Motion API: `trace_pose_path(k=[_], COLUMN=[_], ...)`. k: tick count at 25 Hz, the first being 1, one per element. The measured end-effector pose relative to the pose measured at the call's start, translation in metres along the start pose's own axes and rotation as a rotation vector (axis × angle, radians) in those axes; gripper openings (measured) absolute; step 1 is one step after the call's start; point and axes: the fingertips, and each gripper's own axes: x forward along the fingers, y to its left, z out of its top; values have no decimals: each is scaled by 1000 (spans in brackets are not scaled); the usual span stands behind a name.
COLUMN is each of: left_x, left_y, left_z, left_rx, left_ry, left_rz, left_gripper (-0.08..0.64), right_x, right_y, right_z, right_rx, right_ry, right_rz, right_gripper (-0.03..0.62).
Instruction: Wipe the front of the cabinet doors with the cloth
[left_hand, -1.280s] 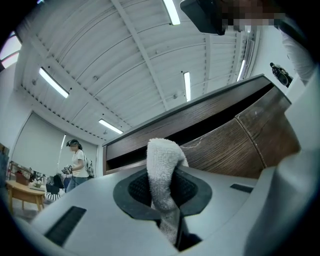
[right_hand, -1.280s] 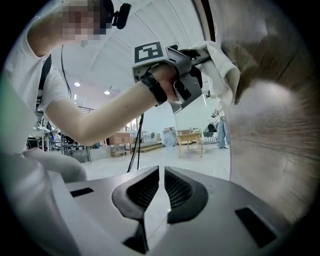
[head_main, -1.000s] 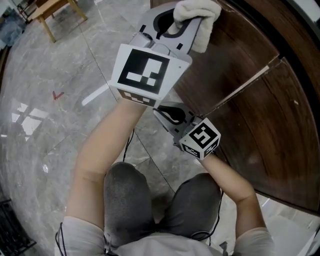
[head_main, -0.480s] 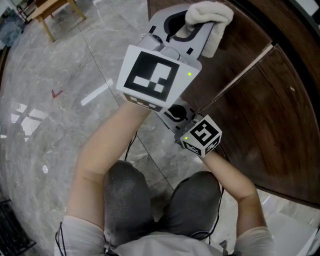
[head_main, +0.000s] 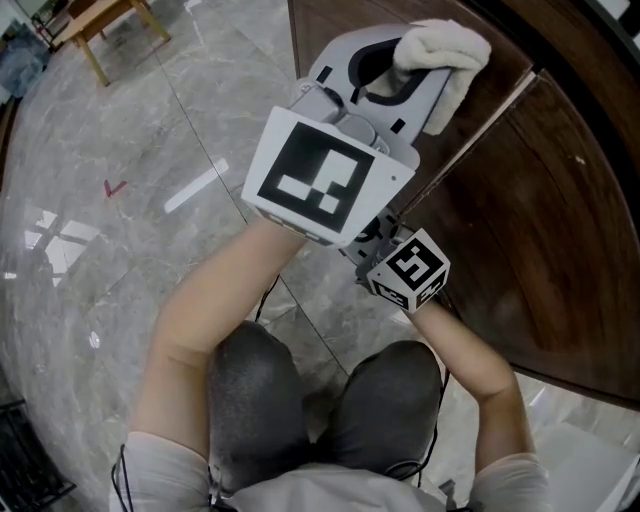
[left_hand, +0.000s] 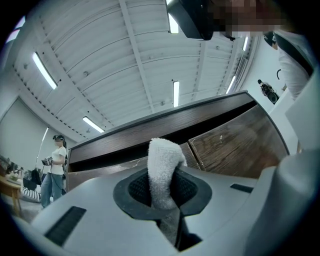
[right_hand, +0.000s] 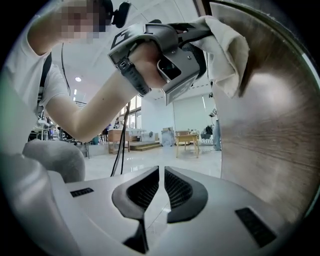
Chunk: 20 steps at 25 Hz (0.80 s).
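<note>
Cabinet door (head_main: 540, 230) blocks right (floor (head_main: 150, 130) leftward).

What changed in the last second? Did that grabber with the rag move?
The left gripper, shut on the white terry cloth, slid it rightward in the head view across the dark wooden cabinet door. The right gripper stayed low and empty, jaws together.

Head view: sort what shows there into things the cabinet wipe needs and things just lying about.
For the job:
- cloth
- left gripper, jaws shut on the cloth
- dark wooden cabinet door

Just lying about:
- wooden table at the top left
- red mark and white strip on the floor
- right gripper, jaws together, holding nothing
</note>
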Motion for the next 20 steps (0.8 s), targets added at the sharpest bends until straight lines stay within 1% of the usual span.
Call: trace_pose_path(k=[6, 11, 14, 17, 20], left_x=[-1, 0, -4, -13, -26], left_y=[-27, -38, -40, -19, 14], left_z=[4, 6, 9, 3, -20], left_rx=[-10, -19, 0, -22, -11], left_ry=[-7, -18, -28, -19, 29], left_rz=[-78, -109, -133, -96, -32], left_gripper=[58, 58, 58, 58, 58], right_x=[-1, 2, 2, 1, 8], right_y=[2, 1, 2, 0, -2], right_z=[-4, -8, -5, -3, -9], right_rx=[-4, 5, 5, 7, 16], right_ry=[5, -3, -10, -9, -4], right_rz=[7, 2, 2, 0, 5], right_gripper=[55, 55, 55, 55, 55])
